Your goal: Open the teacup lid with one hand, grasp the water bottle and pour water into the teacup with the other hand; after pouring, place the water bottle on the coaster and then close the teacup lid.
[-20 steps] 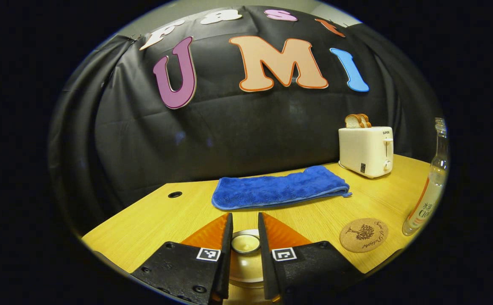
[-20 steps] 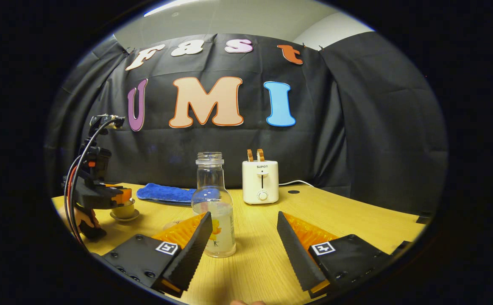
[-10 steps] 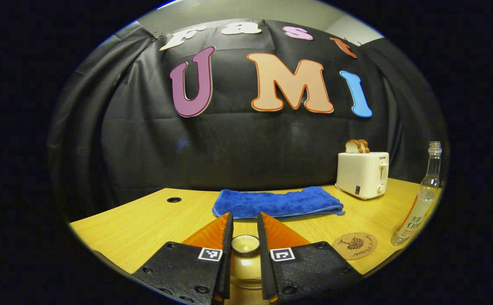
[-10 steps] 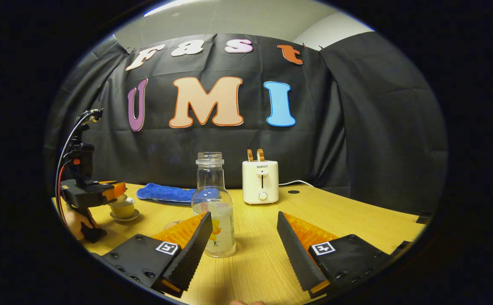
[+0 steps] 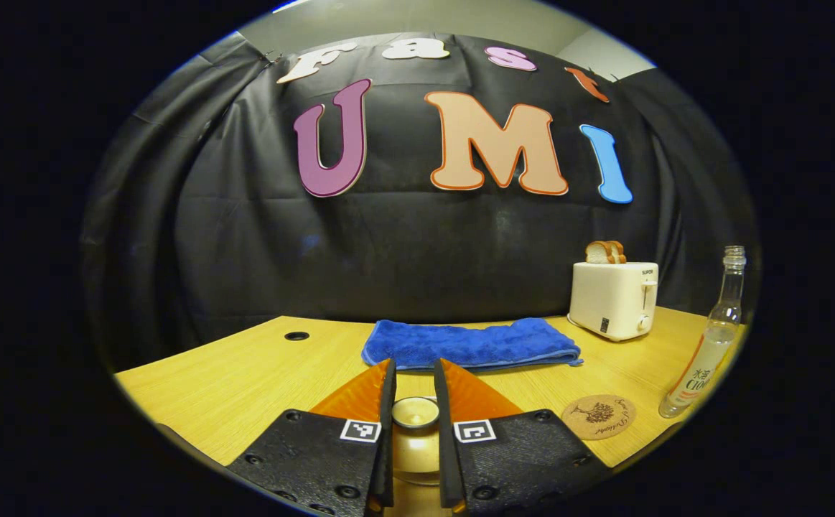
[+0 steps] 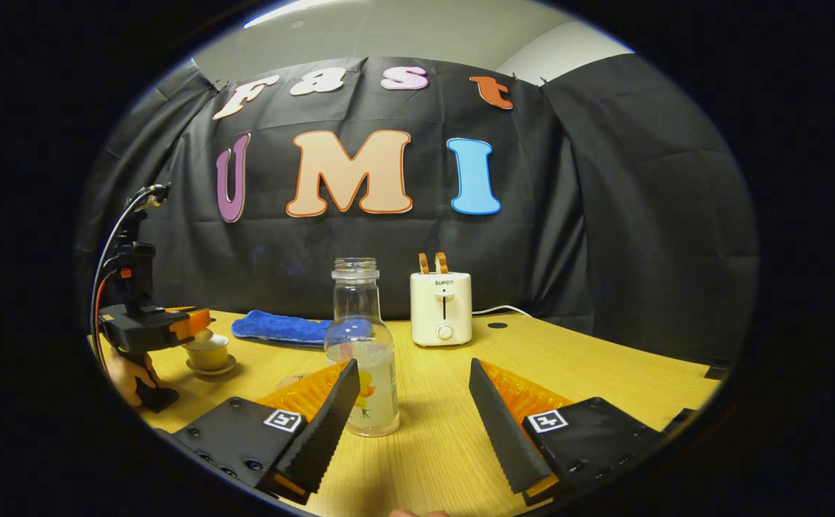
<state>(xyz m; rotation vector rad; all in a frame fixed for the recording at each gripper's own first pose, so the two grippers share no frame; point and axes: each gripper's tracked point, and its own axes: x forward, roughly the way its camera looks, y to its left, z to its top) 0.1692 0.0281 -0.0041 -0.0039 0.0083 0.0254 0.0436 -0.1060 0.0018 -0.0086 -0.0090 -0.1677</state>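
Teacup lid [image 5: 416, 412]: lower centre of the left gripper view, pinched at its knob between the narrow-set fingers of the left claw [image 5: 414, 391], presumably so it can be lifted straight off. Teacup [image 6: 206, 353]: far left of the right gripper view, on its saucer; whether the lid has cleared its rim I cannot tell. Water bottle [image 6: 362, 352]: centre, upright on the worktop [image 6: 604, 366], uncapped, part full, just ahead of the right claw [image 6: 411, 391], which hangs wide and empty, likely lined up for the grab. Coaster [image 5: 599, 416]: lower right of the left gripper view, bare, near the bottle, handy for set-down. Blue towel [image 5: 469, 345] and toaster [image 5: 613, 299]: at the back, well apart.
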